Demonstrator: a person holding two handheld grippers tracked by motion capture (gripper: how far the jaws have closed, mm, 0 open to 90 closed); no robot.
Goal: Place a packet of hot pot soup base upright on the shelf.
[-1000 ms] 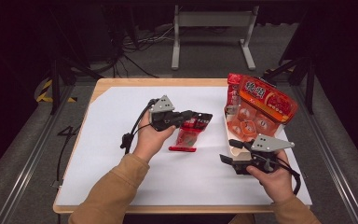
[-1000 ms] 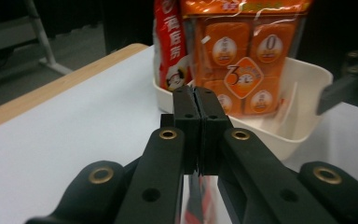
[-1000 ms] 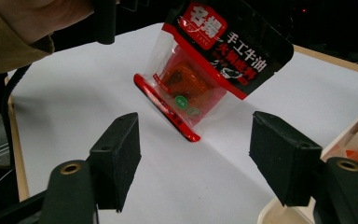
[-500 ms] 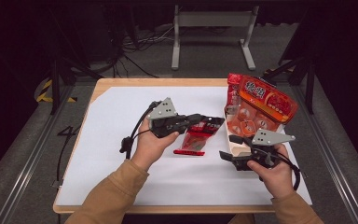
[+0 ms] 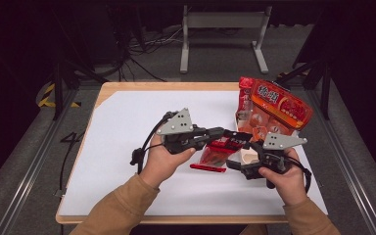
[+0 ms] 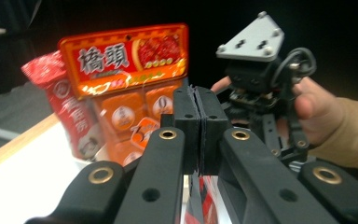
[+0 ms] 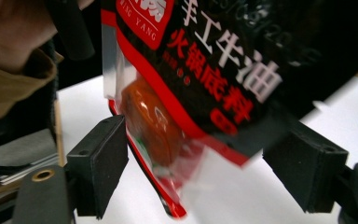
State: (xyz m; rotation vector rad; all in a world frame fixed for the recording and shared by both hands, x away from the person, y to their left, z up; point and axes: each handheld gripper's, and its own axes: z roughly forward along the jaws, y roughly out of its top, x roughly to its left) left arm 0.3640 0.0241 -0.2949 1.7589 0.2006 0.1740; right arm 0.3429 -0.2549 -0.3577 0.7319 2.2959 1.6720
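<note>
You are working at a worktop [image 5: 127, 147] covered with a white sheet, wooden edges showing at its far corners. Every place below is given relative to the tall orange snack pack [image 5: 279, 105], which stands upright in a shallow tray at the far right of the worktop, likely parked there out of the way.

Just in front of the orange snack pack, nearer to you, your right hand holds the right gripper [image 5: 235, 165] low over the sheet, pointing toward your left hand. Its jaws have just been opening and now stand wide. In the right gripper view, the lower end of the sauce pouch hangs between the two pads [image 7: 98, 163] with clear space on either side, so nothing presses on it. That spread looks like a readiness to take the pouch, not a hold.

In front of the orange snack pack and to its left, your left hand carries the left gripper [image 5: 220, 133] raised off the sheet. Its jaws are pinched tight on the top edge of the sauce pouch [image 5: 220, 149]. In the left gripper view, the pads meet flat together with the orange snack pack [image 6: 121, 60] beyond them.

The sauce pouch, red and black with a clear window, dangles from that pinch, lifted off the worktop, hanging between your two grippers. Holding it by the top seam lets it hang straight, which presents its free end to the open right gripper.
</note>
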